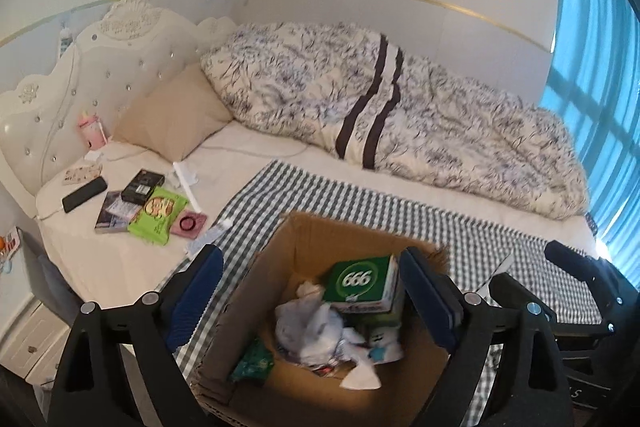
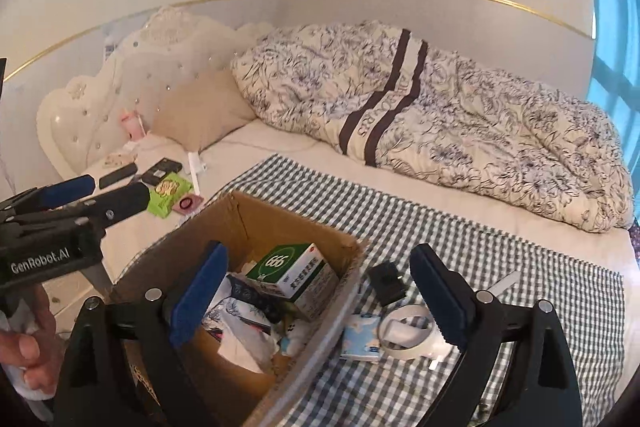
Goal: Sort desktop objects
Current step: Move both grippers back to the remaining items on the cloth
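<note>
Below left gripper (image 1: 312, 291): cardboard box (image 1: 304, 239), green carton (image 1: 360, 281) inside
Left gripper: jaws wide apart, empty
Right gripper (image 2: 316, 295): jaws wide apart, empty
Beneath right gripper: tissue pack (image 2: 360, 341), tape roll (image 2: 404, 331)

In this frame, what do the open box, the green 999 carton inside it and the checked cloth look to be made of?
Box: brown corrugated cardboard, matte, fluted edge showing. Green 999 carton: thin printed paperboard, slightly glossy, crisp folds. Checked cloth: woven fabric, probably cotton, matte and lying limp.
</note>
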Demonstrator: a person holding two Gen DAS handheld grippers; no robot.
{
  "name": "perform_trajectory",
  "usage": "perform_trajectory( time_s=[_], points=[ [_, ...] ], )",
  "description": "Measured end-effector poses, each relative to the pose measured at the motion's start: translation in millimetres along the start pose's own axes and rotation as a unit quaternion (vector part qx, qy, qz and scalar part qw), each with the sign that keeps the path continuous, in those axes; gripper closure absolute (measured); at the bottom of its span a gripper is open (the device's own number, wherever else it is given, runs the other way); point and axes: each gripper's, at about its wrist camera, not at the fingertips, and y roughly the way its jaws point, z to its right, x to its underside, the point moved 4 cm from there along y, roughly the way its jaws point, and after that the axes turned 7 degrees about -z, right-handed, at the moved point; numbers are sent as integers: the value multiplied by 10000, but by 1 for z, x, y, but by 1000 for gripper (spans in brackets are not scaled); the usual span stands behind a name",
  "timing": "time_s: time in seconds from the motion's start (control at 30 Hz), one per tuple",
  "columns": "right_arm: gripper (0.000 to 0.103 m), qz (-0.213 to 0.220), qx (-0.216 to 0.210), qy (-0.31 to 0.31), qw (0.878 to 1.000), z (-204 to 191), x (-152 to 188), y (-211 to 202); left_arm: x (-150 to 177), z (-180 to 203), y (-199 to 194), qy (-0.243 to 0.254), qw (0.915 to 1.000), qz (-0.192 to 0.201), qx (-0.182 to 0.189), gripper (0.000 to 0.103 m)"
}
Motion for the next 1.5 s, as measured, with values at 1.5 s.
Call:
perform_trajectory(
  time_s=[1.5],
  points=[
    [0, 591, 1403, 818, 9850, 219, 79, -141, 16, 216, -54, 1157, 9868, 901, 690, 0]
  ],
)
